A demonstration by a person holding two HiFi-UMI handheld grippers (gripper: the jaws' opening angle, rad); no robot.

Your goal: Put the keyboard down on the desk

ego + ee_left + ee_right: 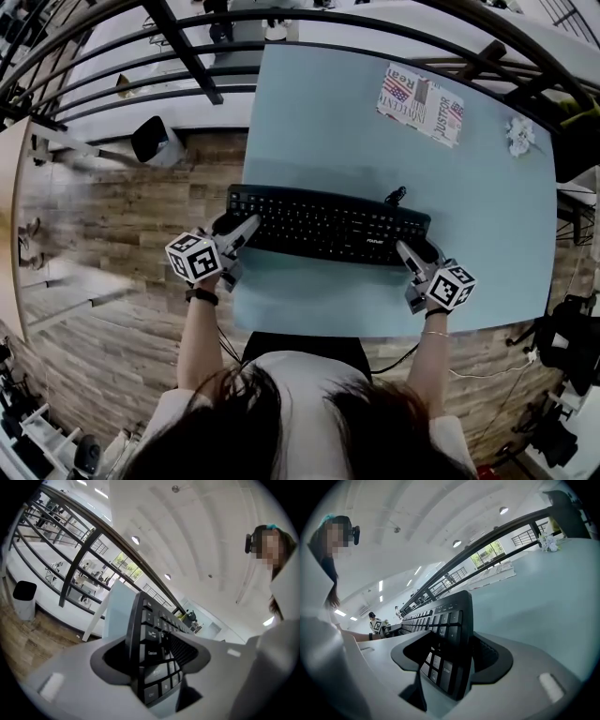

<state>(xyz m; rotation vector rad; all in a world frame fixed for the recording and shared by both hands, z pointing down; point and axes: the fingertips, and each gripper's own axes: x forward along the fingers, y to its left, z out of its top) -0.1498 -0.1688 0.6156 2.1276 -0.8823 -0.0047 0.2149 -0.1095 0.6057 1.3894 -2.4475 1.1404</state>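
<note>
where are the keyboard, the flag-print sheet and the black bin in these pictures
keyboard (pixel 328 225), head view, middle of its keys
flag-print sheet (pixel 420 103), head view, its centre
black bin (pixel 24 595), left gripper view, its side wall

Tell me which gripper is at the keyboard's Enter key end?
The right gripper: the Enter key of the keyboard sits between its jaws. The left gripper has the Caps Lock key.
</note>
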